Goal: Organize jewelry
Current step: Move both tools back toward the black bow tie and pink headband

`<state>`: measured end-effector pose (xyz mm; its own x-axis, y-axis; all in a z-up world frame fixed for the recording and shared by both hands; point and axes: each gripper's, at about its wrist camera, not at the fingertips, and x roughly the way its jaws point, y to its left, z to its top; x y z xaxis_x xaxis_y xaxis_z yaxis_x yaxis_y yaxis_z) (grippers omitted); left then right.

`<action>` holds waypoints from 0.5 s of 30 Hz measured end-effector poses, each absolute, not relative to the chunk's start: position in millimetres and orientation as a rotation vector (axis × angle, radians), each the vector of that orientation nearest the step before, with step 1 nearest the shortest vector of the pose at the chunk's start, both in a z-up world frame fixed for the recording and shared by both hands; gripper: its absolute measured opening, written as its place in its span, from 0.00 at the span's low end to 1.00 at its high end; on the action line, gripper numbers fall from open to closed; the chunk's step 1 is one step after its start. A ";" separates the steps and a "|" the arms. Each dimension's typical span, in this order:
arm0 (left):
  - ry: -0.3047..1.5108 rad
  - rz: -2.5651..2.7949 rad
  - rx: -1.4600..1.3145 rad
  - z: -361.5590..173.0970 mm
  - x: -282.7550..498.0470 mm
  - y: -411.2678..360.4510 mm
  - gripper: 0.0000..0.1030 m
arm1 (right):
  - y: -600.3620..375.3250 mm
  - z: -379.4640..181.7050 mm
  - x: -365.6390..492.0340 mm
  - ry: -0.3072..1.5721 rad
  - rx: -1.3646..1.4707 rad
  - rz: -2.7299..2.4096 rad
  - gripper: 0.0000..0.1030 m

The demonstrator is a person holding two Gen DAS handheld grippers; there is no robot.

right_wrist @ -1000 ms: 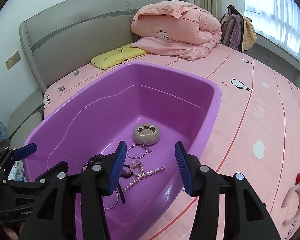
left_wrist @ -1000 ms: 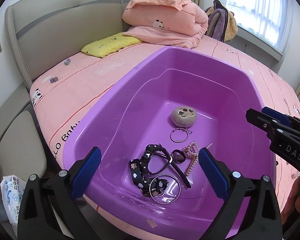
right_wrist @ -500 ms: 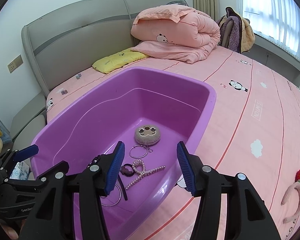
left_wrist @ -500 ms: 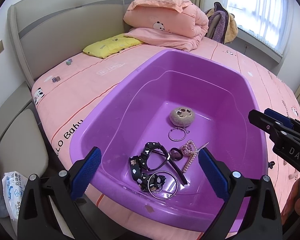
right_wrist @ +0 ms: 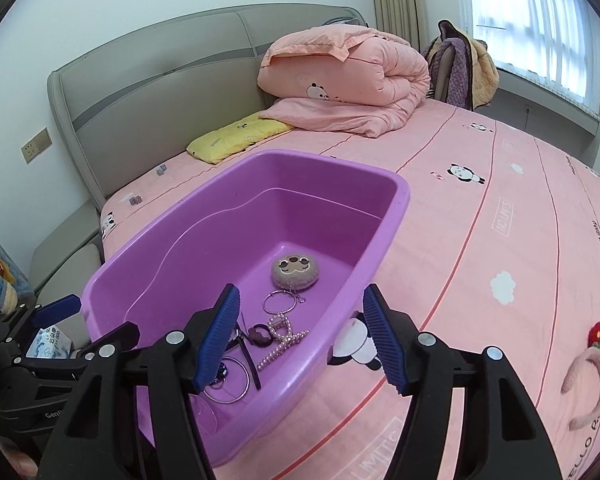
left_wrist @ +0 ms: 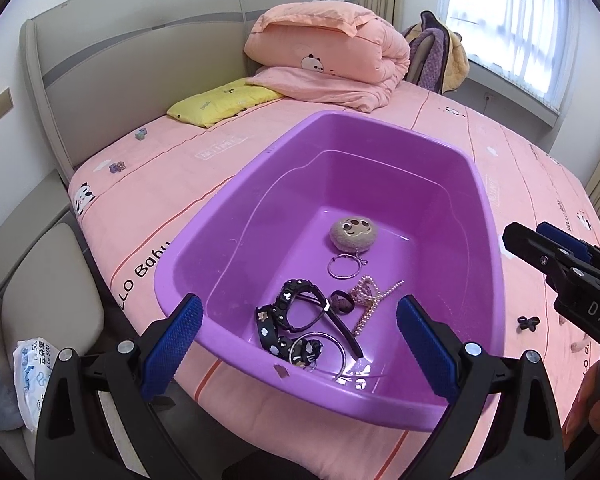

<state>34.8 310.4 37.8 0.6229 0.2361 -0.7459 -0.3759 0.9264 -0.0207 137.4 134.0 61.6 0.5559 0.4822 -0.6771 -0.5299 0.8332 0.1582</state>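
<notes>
A purple plastic tub [left_wrist: 228, 216] [right_wrist: 384, 236] sits on the pink bed. Inside lie a round plush charm [left_wrist: 354, 233] [right_wrist: 295, 271] with a metal ring, a pearl clip [left_wrist: 370, 296] [right_wrist: 284, 338], a black patterned headband [left_wrist: 288, 312], a dark hair tie [left_wrist: 342, 302] and a thin bangle [left_wrist: 320, 350] [right_wrist: 230, 382]. My left gripper [left_wrist: 296, 352] is open and empty, above the tub's near rim. My right gripper [right_wrist: 302, 338] is open and empty, over the tub's near right corner. A pink strawberry headband [right_wrist: 588, 380] lies on the bed at right. A small black clip [left_wrist: 527, 323] lies beside the tub.
A folded pink quilt [left_wrist: 328, 64] and a yellow pillow [left_wrist: 220, 102] lie near the grey headboard [left_wrist: 140, 64]. A chair with draped clothes [right_wrist: 460, 72] stands by the window. A tissue pack [left_wrist: 32, 372] lies on the floor at left.
Both grippers have pulled back and risen from the tub, so more of the tub and bed shows. The jaws stay open. The items in the tub have not moved.
</notes>
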 end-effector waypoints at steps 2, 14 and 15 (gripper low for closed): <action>0.825 0.346 -0.179 40.2 31.0 303.6 0.93 | 123.8 63.2 133.3 0.776 -0.048 0.590 0.63; 0.798 0.232 -0.148 57.3 15.2 235.5 0.93 | 41.1 68.6 94.4 0.747 0.017 0.514 0.65; 0.796 0.218 -0.148 58.1 14.7 229.1 0.93 | 33.2 68.5 91.1 0.744 0.017 0.503 0.65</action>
